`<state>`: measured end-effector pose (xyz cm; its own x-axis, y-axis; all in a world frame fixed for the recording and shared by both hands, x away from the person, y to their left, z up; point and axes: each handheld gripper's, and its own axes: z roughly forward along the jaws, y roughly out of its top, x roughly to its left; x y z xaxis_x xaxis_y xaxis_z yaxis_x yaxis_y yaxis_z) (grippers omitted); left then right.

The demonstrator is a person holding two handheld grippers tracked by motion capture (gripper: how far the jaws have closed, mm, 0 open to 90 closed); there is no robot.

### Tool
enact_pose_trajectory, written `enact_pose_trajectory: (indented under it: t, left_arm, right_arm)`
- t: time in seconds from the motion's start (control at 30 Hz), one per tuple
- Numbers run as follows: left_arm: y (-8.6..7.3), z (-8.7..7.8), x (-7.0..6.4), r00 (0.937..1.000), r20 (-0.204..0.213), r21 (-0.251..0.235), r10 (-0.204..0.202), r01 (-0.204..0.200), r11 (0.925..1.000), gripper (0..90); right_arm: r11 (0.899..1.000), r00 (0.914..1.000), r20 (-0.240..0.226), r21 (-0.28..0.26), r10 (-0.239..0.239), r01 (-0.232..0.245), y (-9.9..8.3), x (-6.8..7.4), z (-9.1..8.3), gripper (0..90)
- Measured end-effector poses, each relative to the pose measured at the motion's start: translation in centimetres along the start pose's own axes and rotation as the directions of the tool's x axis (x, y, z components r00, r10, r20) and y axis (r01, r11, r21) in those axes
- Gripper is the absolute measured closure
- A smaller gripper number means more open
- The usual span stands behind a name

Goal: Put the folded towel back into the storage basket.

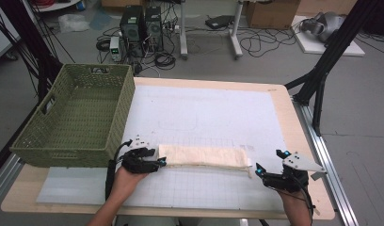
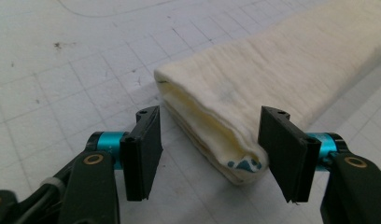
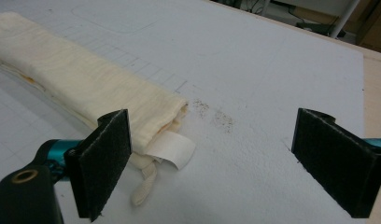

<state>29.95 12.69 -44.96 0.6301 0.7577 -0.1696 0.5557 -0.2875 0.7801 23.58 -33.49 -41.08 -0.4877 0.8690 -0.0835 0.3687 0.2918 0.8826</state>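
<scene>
A cream cloth (image 1: 204, 157), folded into a long narrow strip, lies across the white gridded mat (image 1: 204, 113) near the front. My left gripper (image 1: 158, 163) is open at the strip's left end; in the left gripper view the folded end (image 2: 216, 135) sits between the jaws, near the right pad (image 2: 282, 154), with a small blue mark showing. My right gripper (image 1: 268, 162) is open just right of the strip's other end. In the right gripper view that end (image 3: 146, 121), with a white label (image 3: 172, 149) and a loose cord, lies beside the left pad (image 3: 104, 163), outside the gap.
A green woven basket (image 1: 53, 146) stands on the table's left side, close behind my left hand. The wooden table edge (image 1: 305, 141) runs along the right. Beyond the table are computer towers, cables and black stand legs on the floor.
</scene>
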Motion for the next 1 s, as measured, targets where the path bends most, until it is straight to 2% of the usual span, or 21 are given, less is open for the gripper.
enact_pose_trajectory:
  t: [0.07,0.23,0.37,0.5,0.63,0.87,1.0]
  left_arm:
    - [0.0,-0.1,-0.1,0.9998,0.002,0.011,0.022,-0.022,0.9997,43.8]
    - [0.0,0.0,-0.4,0.9991,0.008,0.011,0.041,-0.041,0.9991,50.2]
    - [-0.1,0.0,-0.5,0.9976,0.034,0.013,0.06,-0.061,0.9981,58.3]
    - [-0.1,0.0,-0.5,0.9967,0.063,0.014,0.051,-0.052,0.9985,68.5]
    - [0.0,0.0,-0.7,0.9965,0.065,0.008,0.053,-0.054,0.9985,78.6]
    - [0.0,-0.1,-0.7,0.9975,0.056,-0.006,0.043,-0.043,0.9991,82.1]
    - [0.1,-0.4,-0.7,0.9976,0.058,-0.025,0.038,-0.037,0.999,82.1]
  right_arm:
    - [1.0,1.0,-0.001,0.0,0.001,-0.001,0.0,0.0,0.0,11.4]
    - [1.0,1.0,-0.003,-0.001,-0.002,0.002,0.0,-0.1,0.0,11.4]
    - [1.0,1.0,-0.007,0.003,0.004,-0.004,0.0,0.0,0.0,11.4]
    - [1.0,1.0,-0.008,0.004,-0.003,0.003,0.0,0.1,0.1,11.4]
    - [1.0,0.9999,-0.015,0.007,0.003,-0.003,0.0,0.1,0.2,11.4]
    - [1.0,0.999,-0.038,0.021,0.023,-0.023,0.0,0.4,0.9,10.6]
    - [0.997,0.997,-0.043,0.051,0.064,-0.062,-0.1,0.7,1.8,10.6]
